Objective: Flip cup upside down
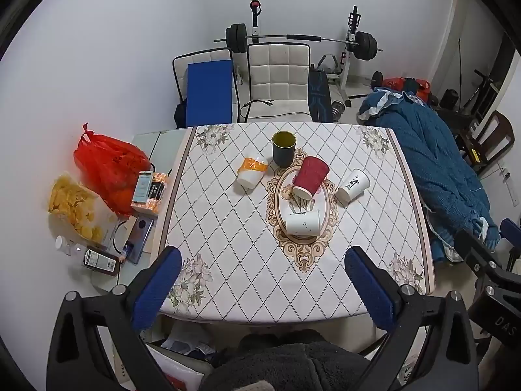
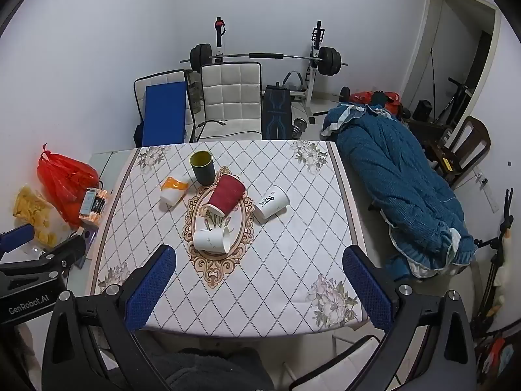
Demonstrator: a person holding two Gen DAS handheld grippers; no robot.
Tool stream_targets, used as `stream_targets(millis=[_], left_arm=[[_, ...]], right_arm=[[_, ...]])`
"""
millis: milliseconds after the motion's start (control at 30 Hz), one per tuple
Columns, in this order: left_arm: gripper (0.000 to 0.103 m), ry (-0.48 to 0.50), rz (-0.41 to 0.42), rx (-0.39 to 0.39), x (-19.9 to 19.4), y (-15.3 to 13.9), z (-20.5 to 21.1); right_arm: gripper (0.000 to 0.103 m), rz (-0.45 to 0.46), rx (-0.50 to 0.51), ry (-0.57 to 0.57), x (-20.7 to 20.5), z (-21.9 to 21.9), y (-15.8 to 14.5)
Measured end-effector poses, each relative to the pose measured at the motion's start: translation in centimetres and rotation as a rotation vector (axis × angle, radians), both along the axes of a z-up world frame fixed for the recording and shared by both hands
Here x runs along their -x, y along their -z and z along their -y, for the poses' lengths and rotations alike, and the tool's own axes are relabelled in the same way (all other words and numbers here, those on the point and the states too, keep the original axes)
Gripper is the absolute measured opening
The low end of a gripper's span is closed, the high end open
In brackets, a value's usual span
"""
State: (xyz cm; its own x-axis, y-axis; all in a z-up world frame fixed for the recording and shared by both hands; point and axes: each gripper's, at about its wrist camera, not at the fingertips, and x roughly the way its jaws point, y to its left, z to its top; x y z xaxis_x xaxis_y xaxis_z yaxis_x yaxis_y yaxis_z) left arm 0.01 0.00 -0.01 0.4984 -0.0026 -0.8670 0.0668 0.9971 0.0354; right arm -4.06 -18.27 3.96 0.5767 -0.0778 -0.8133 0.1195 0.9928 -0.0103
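Progress looks nil so far, we judge: dark cup (image 1: 284, 148) stands upright, mouth up, at 12 o'clock on the table (image 1: 228, 228), w/ red cup (image 1: 311, 177) just beside at its 5. Our left gripper (image 1: 260, 280) and right gripper (image 2: 259, 285) hang w/ jaws wide apart, holding nothing. Approach, grasp, flip all remain.

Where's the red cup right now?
In both wrist views the red cup lies tipped near the table's centre, just in front of the upright dark green cup.
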Motion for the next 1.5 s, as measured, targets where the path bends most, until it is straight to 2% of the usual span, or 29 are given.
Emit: stream_targets(millis=[567,867,900,1500], left_arm=[[0.103,-0.001,0.001,-0.001,-0.1,0.0,0.0],[0.103,-0.012,0.004,0.004,1.3,-1.5,-0.7],[0.103,-0.014,0.002,0.003,0.9,-0.8,-1.0],[0.103,-0.015,0.003,0.001,0.9,-0.6,-0.9]], right_arm=[[0.103,-0.005,0.002,-0.002,0.1,-0.1,-0.1],[0.103,-0.005,-0.004,-0.01,0.0,-0.2,-0.5],[0.103,-0.005,-0.003,-0.01,0.1,-0.1,-0.7],[0.103,-0.005,-0.009,-0.01,0.0,0.1,-0.3]])
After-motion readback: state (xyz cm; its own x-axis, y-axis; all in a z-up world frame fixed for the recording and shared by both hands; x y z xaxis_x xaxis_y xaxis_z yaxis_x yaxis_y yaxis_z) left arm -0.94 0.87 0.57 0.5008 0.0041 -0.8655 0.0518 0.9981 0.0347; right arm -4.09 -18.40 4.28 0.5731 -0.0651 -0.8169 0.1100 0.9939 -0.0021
